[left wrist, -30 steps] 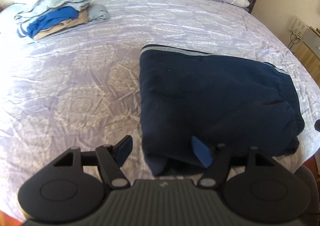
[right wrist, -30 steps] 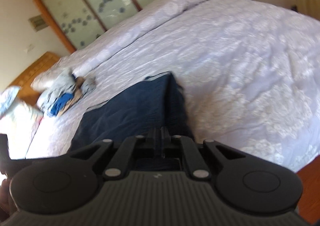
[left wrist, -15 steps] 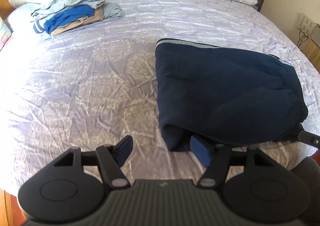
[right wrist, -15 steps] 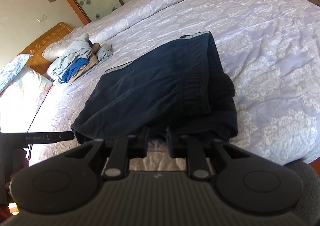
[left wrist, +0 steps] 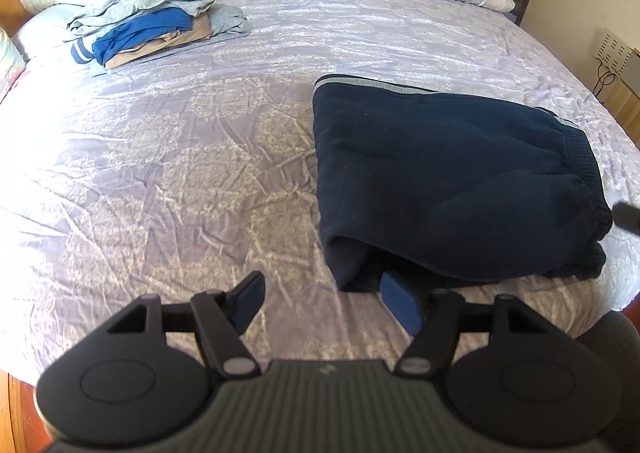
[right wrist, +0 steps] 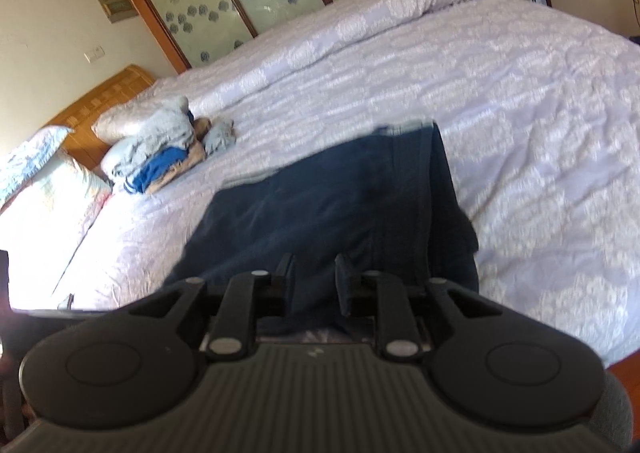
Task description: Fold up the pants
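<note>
While the navy pants [left wrist: 452,181] are lying folded into a thick rectangle on the near right part of the lavender bedspread [left wrist: 180,157], the left gripper [left wrist: 326,303] is hovering low at their near-left corner with its jaws spread wide and nothing held; its right blue pad [left wrist: 400,303] is sitting just at the open edge of the fold, much as it was half a second ago, though the camera is now sitting a little closer and the pants are filling more of the view. Seen from the right wrist, the right gripper [right wrist: 314,283] is leaning over the near edge of the pants [right wrist: 340,209] with its jaws parted by a narrow gap, a touch wider than half a second ago, and dark cloth is showing between the fingers, though whether they are pinching it cannot be told. That view is blurred and tilted more steeply than before, with the pants sitting closer under the fingers. Well apart, near the headboard, a pile of folded clothes [left wrist: 152,25] is resting beside a pillow [right wrist: 44,181].
</note>
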The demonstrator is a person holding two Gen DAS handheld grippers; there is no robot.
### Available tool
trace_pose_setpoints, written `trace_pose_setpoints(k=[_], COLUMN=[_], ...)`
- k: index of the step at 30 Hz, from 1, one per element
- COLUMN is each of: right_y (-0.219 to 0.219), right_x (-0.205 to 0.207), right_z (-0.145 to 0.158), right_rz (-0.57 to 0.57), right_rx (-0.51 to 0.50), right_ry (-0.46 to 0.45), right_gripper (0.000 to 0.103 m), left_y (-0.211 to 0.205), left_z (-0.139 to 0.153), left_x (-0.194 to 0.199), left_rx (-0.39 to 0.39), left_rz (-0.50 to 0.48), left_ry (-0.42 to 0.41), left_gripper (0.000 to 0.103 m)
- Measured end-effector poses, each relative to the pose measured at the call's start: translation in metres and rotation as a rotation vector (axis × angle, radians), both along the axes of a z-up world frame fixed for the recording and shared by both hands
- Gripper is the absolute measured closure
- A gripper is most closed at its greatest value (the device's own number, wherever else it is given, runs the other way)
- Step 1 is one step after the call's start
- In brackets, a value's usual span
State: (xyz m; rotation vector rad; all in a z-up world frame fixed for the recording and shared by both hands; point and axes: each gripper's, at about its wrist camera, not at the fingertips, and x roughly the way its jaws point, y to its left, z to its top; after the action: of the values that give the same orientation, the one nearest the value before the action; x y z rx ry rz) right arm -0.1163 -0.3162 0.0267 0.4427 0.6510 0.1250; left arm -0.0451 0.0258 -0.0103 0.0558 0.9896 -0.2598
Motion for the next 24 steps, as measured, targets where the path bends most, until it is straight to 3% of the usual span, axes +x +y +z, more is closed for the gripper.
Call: trace_pose_setpoints(k=[7, 16, 21, 24], right_y=[-0.006, -0.002, 0.003, -0.002], right_x=[0.003, -0.008, -0.012, -0.009], right_z=[-0.006, -0.039, -0.021, -0.011], right_rz=[-0.018, -0.035, -0.019, -0.028], right_rx=[0.030, 0.069, 0.021, -0.010], right_ry=[0.018, 0.171, 0.089, 0.047], right_gripper=[0.074, 0.068, 0.068, 0.067], left_y=[0.003, 0.001, 0.004, 0.015], left_z=[0.005, 0.005, 0.011, 0.023], left_x=[-0.002, -0.006, -0.006, 0.001], left_rx=[0.011, 0.040, 0.028, -0.035], left_rz=[0.024, 0.028, 0.035, 0.061], left_ry=[-0.021, -0.041, -0.061, -0.079], left_gripper=[0.037, 0.036, 0.035, 0.030])
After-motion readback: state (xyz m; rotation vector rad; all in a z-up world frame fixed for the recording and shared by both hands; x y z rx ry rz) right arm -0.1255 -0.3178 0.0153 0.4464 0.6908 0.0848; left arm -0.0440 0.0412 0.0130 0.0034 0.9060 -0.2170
